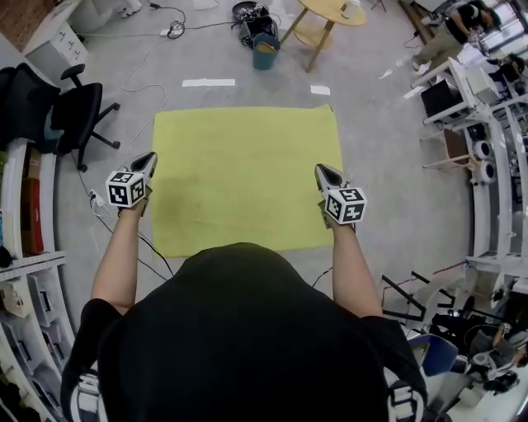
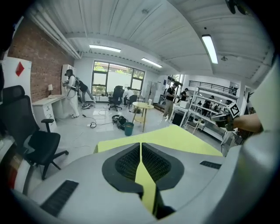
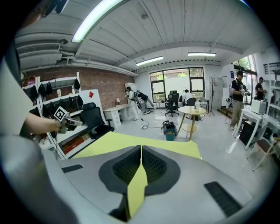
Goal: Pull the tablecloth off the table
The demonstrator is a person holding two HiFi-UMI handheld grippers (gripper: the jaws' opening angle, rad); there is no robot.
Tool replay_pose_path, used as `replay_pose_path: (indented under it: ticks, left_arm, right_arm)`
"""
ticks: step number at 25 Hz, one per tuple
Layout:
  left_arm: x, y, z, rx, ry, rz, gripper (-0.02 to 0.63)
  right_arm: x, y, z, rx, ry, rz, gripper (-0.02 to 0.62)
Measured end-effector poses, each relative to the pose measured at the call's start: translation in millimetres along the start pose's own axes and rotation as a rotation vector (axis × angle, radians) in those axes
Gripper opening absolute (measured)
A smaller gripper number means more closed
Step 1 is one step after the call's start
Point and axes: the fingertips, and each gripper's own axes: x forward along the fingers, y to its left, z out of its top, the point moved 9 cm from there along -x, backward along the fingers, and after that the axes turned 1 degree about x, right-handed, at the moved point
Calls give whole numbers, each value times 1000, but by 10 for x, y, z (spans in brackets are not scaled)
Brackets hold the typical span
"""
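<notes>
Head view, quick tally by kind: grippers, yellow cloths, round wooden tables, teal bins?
grippers: 2 (left gripper, right gripper)
yellow cloth: 1
round wooden table: 1
teal bin: 1
Total: 5

No word, brand or number can be read; black-and-white square patterns mark the cubes of the left gripper (image 1: pixel 149 158) and right gripper (image 1: pixel 322 171); a red diamond (image 2: pixel 19 68) stands on a white panel (image 2: pixel 12 81), far left of the left claw.
</notes>
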Motion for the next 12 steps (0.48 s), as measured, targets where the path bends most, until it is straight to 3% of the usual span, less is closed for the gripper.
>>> replay_pose_path:
  ticks: [6, 12]
  left_arm:
    - [203, 285, -492, -59, 75, 27, 32]
    - [495, 477, -998, -89, 212, 45, 72]
  right_arm:
    - [137, -410, -588, -17, 154, -76, 44]
    - [290, -834, -1042, 13, 261, -108, 74]
